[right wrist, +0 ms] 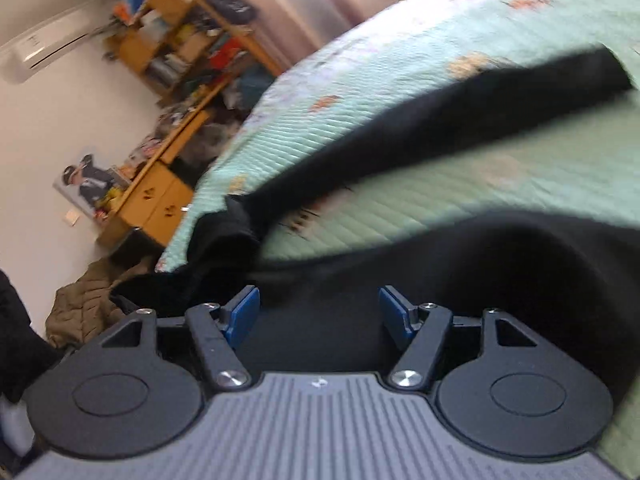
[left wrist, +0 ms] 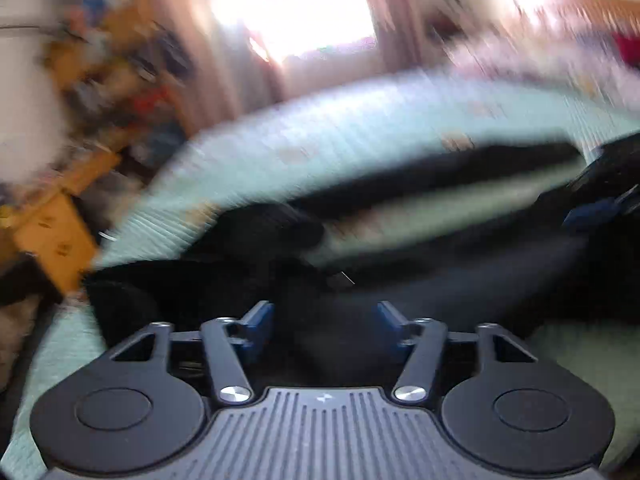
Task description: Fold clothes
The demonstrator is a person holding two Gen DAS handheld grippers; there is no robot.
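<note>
While both views blur, we see the black fabric garment [right wrist: 460, 120] spread over the mint-green quilted bedspread [right wrist: 400, 68]. Our left gripper [left wrist: 325, 326] has its blue pads apart above dark cloth, nothing pinched. Our right gripper [right wrist: 319, 312] likewise gapes over the garment, gripping nothing (wooden shelving [right wrist: 176, 40] sits beyond the bed).

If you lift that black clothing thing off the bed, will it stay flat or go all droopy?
Probably droopy: the black garment already lies in soft folds and bunches on the green quilt. It likely drags rather than slides, since part hangs over the bed's edge. It should not roll or break.
</note>
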